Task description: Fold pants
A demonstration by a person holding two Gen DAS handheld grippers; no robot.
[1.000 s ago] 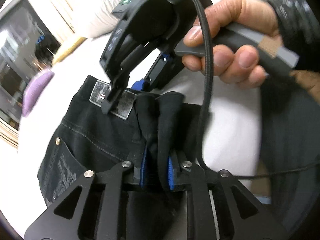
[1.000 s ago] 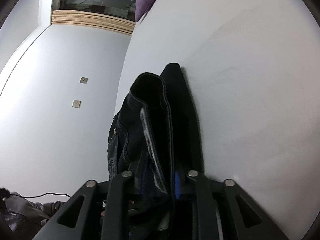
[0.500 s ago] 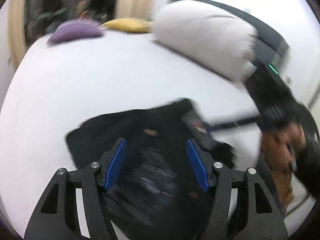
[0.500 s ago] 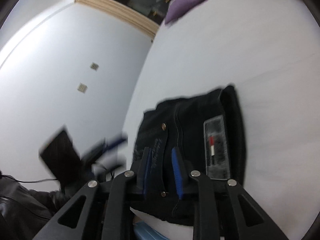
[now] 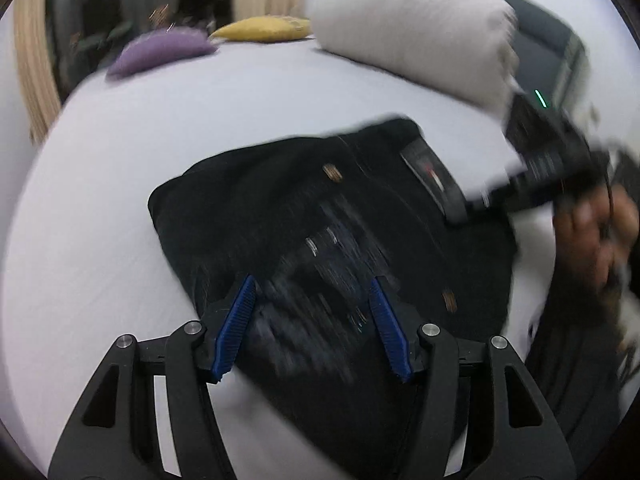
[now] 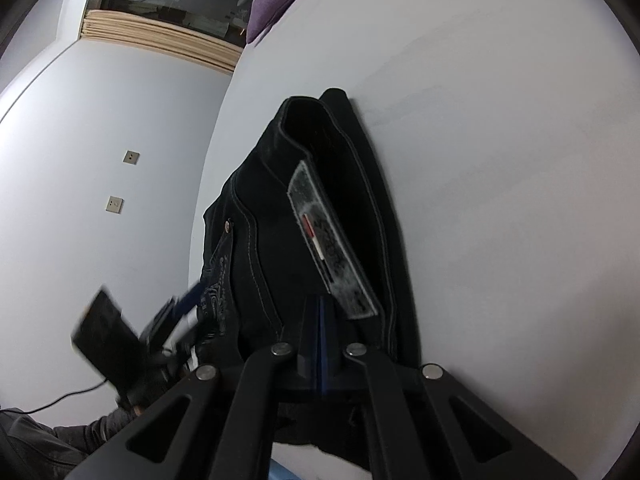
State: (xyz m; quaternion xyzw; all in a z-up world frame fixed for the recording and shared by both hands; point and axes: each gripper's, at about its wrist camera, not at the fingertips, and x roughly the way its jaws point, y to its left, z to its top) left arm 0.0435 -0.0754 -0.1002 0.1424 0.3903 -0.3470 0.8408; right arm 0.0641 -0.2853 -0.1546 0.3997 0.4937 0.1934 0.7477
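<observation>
Black pants (image 5: 280,200) lie folded on a white bed (image 5: 120,160), their grey label (image 5: 432,172) facing up. My left gripper (image 5: 312,328) hovers over the near part of the pants; its jaws are apart and closing, the cloth lying below them with no pad pressing on it. A hand (image 5: 592,232) brings my right gripper (image 5: 460,216) in from the right, its tip at the waistband by the label. In the right wrist view the right gripper (image 6: 319,308) is shut, pads together, beside the label (image 6: 332,248) on the pants (image 6: 260,240). The left gripper (image 6: 184,312) shows blurred at lower left.
A purple cushion (image 5: 160,50), a yellow cushion (image 5: 260,30) and a big white pillow (image 5: 412,28) lie at the bed's far end. The bed (image 6: 500,160) runs beside a pale wall (image 6: 100,120). A cable (image 6: 60,400) trails at lower left.
Both grippers let go of the bunched cloth, and the pants now lie flat and folded. The left gripper opened and drew back. The right gripper shut and sank towards the waistband.
</observation>
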